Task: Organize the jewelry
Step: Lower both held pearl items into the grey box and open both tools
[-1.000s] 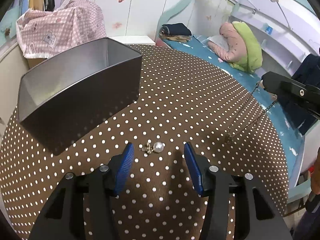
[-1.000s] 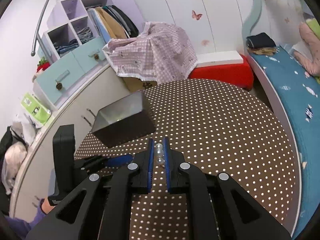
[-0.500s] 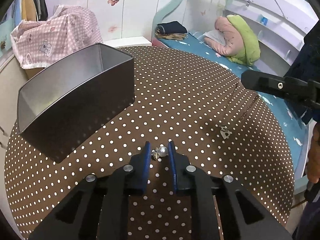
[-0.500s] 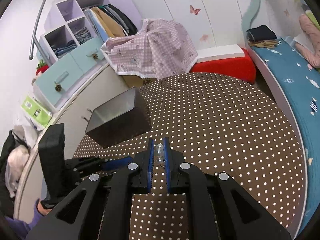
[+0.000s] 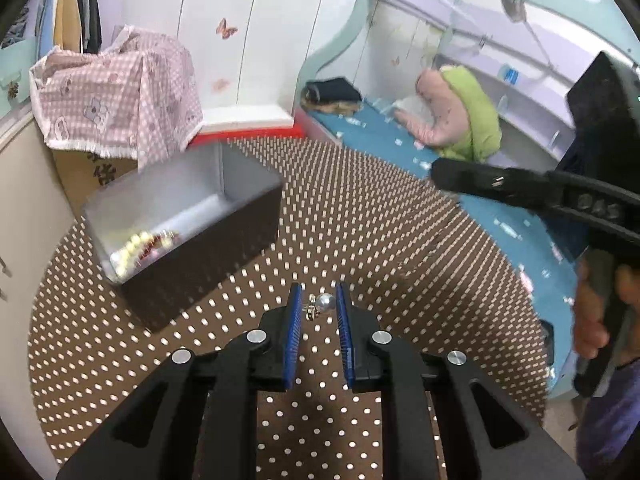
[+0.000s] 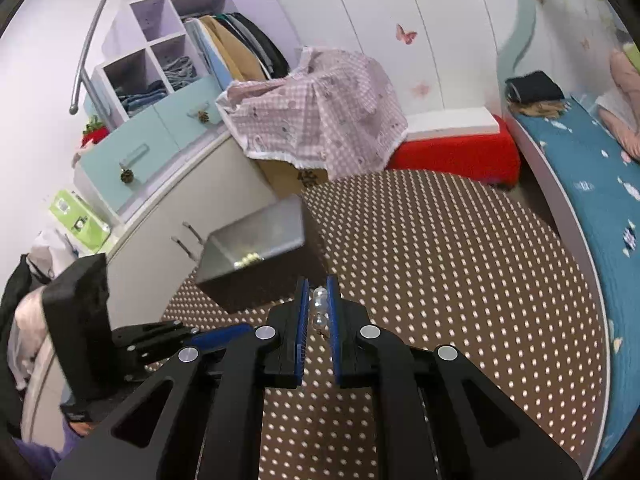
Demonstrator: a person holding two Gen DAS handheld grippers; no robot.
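My left gripper [image 5: 318,306] is shut on a pearl earring [image 5: 323,303] with a small gold part, held above the brown dotted table [image 5: 380,240]. A dark metal tin [image 5: 188,216] stands ahead on the left, with a pearl bracelet [image 5: 136,246] and other jewelry lying inside. My right gripper [image 6: 319,300] is shut on a clear bead necklace [image 6: 319,308] held above the table; the tin [image 6: 256,256] is just ahead of it to the left. The right gripper also shows in the left wrist view [image 5: 520,192], raised at the right. The left gripper shows in the right wrist view [image 6: 160,340], low at the left.
A pink checked cloth [image 6: 316,112] covers a cardboard box behind the table. A red and white bench [image 6: 452,148] stands beside it. A blue bed [image 5: 420,152] runs along the right edge of the table. Cabinets [image 6: 152,148] stand at the left.
My left gripper closed on the pearl earring and lifted it off the table toward the tin. My right gripper moved closer to the tin with the necklace, whose chain no longer rests on the table.
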